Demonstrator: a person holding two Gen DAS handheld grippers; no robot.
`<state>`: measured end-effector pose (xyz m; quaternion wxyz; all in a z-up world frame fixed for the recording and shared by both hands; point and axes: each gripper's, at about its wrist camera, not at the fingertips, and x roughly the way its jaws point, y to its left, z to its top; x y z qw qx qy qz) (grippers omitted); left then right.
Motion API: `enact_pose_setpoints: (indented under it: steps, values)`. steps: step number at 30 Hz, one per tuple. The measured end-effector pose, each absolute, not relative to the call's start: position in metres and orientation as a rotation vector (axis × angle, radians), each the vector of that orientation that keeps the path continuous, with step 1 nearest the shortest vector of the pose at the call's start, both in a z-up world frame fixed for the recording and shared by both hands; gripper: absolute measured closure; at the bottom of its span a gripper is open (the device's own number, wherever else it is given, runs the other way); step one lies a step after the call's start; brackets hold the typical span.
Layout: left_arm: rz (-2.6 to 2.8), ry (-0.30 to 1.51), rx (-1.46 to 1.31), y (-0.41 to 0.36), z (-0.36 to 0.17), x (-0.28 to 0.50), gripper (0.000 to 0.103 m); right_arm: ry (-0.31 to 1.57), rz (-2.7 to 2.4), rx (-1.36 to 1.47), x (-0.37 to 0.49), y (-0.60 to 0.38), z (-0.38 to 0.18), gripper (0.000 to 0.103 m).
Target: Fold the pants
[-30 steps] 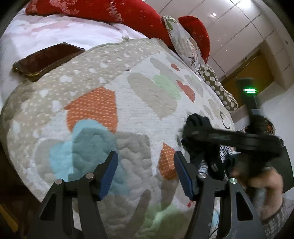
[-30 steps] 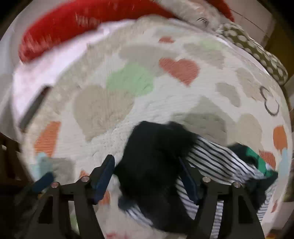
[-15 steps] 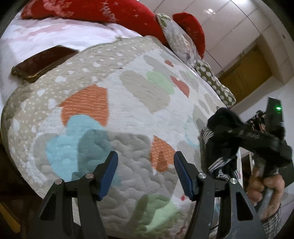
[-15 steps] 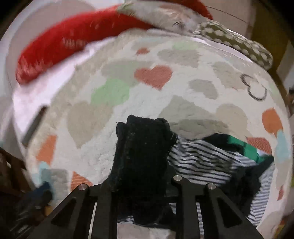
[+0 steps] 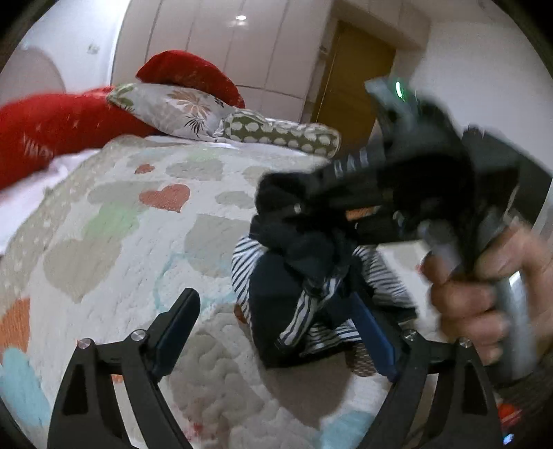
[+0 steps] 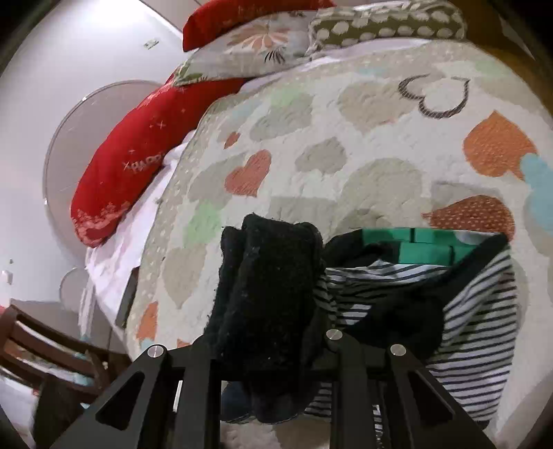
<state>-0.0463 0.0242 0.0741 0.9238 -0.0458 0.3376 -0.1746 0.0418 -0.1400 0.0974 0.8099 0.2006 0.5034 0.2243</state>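
Two grippers, right gripper still clamping pants, now lifted higher, left gripper gaping empty.

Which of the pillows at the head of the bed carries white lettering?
The long red pillow at the bed's left edge; the floral pillow and spotted pillow show only patterns.

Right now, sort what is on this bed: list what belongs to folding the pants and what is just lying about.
Belongs to the job:
- pants, dark with a striped inside, bunched
- right hand-held gripper, shut on the pants
- left hand-held gripper, open
- heart quilt, the folding surface

Just lying about:
- red pillow
- floral pillow
- spotted cushion
- wooden chair
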Motion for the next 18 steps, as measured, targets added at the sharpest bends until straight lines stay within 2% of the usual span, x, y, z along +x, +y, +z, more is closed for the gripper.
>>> enact_pose_setpoints:
  steps: [1,2,3,5,11,18]
  values:
    - [-0.347,0.713,-0.087,0.021,0.071,-0.039,0.016,1.082,0.49,0.429,0.043,-0.14,0.099,0.081]
    - [-0.351,0.739,-0.11,0.02,0.067,-0.031,0.026,1.088,0.501,0.429,0.044,-0.14,0.1,0.081]
    - [-0.353,0.764,-0.128,0.02,0.066,-0.024,0.055,1.095,0.512,0.434,0.044,-0.139,0.1,0.081]
    - [-0.383,0.86,-0.17,0.019,0.061,-0.008,0.096,1.106,0.531,0.446,0.044,-0.138,0.098,0.081]
    - [-0.416,0.858,-0.21,0.012,0.081,-0.013,0.096,1.054,0.549,0.461,0.036,-0.145,0.105,0.081]
    - [-0.486,0.91,-0.179,-0.034,0.082,-0.006,0.096,0.961,0.516,0.491,0.021,-0.191,0.115,0.08]
